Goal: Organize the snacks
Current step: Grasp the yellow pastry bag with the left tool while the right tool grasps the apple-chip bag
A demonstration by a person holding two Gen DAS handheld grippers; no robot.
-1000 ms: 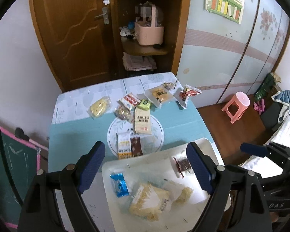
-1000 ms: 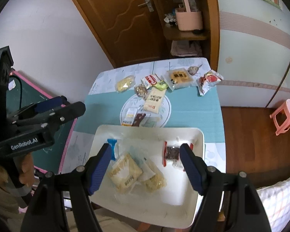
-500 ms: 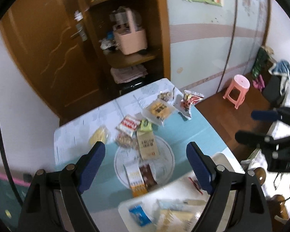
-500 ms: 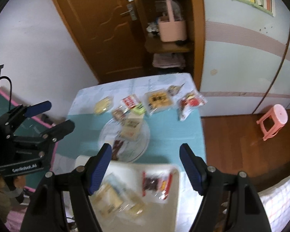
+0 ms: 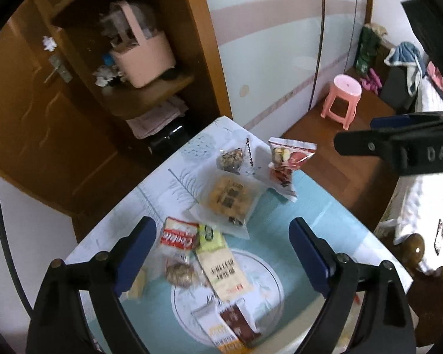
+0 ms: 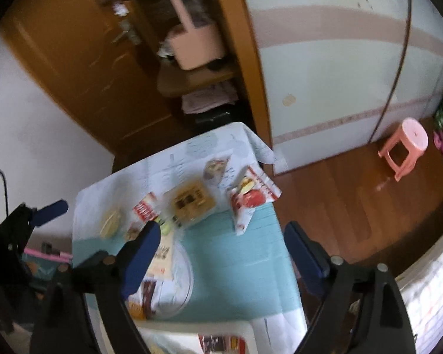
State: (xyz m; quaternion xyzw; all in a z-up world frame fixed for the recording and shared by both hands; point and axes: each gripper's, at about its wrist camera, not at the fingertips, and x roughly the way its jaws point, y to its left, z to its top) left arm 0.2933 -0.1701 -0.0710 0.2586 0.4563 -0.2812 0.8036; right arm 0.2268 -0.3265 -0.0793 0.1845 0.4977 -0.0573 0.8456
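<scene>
— Both of them have swung off the white tray (image 6: 192,332), have you noticed? A moment ago the left gripper (image 5: 221,253) and the right gripper (image 6: 221,253) hung right over it; now they look at the loose snacks farther up the table (image 5: 325,206), beyond the tray.

— And the jaws have just been opening wider on both. Nothing between either pair, so they're released and carrying nothing.

— I'd guess that means a drop-off is done and they're out for the next packets. What's left out there?

— Plenty. Measured from the tray: nearest, on the round print of the cloth, a brown packet (image 5: 239,324) beside an orange-and-white one, then a long cream packet (image 5: 224,268). Past that a red cookie packet (image 5: 178,237) and a small green one (image 5: 209,233). Farther still, a clear bag with a square biscuit (image 5: 229,199), and at the far end of the table a red-and-white bag (image 5: 283,162) lying by the edge.

— And the tray itself?

— Only its far rim shows in the right wrist view, at the bottom, with one dark packet with red ends (image 6: 221,343) in it. The rest of its contents are out of sight.

— The pink basket (image 5: 144,56) on the shelf?

— Well away from the tray, behind the table. Something's in it, but it's too blurred to name.
</scene>
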